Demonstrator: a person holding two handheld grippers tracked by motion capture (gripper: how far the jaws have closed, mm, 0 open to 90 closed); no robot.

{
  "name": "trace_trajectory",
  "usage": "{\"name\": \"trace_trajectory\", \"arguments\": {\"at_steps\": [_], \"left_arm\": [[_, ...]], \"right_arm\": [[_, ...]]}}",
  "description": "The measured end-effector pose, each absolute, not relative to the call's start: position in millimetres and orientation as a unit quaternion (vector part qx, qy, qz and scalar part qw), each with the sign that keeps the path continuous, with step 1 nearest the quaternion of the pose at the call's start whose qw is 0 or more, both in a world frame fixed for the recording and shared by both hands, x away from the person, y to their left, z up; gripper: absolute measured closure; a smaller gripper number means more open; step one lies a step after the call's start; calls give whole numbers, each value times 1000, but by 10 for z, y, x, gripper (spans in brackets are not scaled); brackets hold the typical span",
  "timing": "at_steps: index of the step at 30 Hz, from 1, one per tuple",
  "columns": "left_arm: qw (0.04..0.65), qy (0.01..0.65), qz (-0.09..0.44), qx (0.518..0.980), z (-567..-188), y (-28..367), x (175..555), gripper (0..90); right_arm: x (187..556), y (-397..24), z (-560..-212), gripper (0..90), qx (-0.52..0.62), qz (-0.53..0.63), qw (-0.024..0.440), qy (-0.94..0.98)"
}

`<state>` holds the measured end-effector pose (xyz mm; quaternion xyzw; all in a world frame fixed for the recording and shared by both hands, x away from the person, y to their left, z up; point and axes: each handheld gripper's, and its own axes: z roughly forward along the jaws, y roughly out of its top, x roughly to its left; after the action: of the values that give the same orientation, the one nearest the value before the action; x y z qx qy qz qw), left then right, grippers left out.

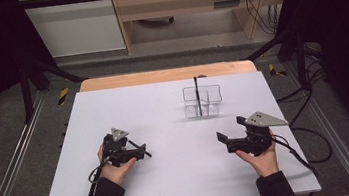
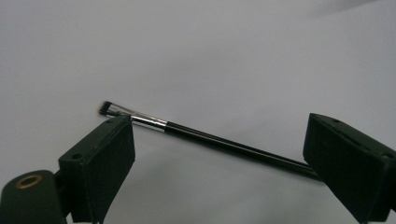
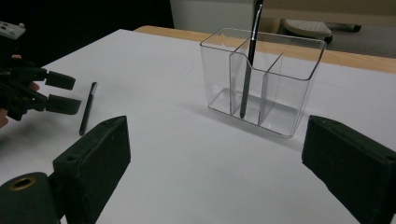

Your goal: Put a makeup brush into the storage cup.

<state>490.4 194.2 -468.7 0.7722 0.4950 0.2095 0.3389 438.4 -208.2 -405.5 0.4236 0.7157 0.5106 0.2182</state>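
One thin black brush (image 3: 249, 60) already stands upright in the clear plastic three-compartment organiser (image 1: 203, 100) toward the far edge of the white table (image 1: 172, 179); a second slim black brush with a silver ferrule and short flat bristles (image 2: 187, 132) lies flat near the left edge, between the spread jaws of the left gripper (image 1: 136, 152), not yet clamped. The right gripper (image 1: 224, 141) hovers released, holding nothing, near the right edge. The upright brush's top is cut off in the right gripper view, and whether the left jaws touch the lying brush is hard to tell.
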Motion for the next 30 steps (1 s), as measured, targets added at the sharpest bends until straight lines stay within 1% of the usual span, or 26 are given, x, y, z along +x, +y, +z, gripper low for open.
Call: {"name": "trace_trajectory", "arguments": {"at_steps": [3,12,23,30], "left_arm": [[335,497,208,773,-4728,1900,4917,102],[330,503,201,773,-4792,1843,4936,114],[322,513,208,768,-4813,1813,4938,172],[310,516,217,768,-4799,1812,4921,264]], "right_arm": [[4384,-2090,-4051,83,423,511,220,715],[4385,-2080,-4058,81,423,510,220,716],[4382,-2082,-4056,80,423,509,221,716],[4384,-2080,-4062,79,423,507,221,718]]}}
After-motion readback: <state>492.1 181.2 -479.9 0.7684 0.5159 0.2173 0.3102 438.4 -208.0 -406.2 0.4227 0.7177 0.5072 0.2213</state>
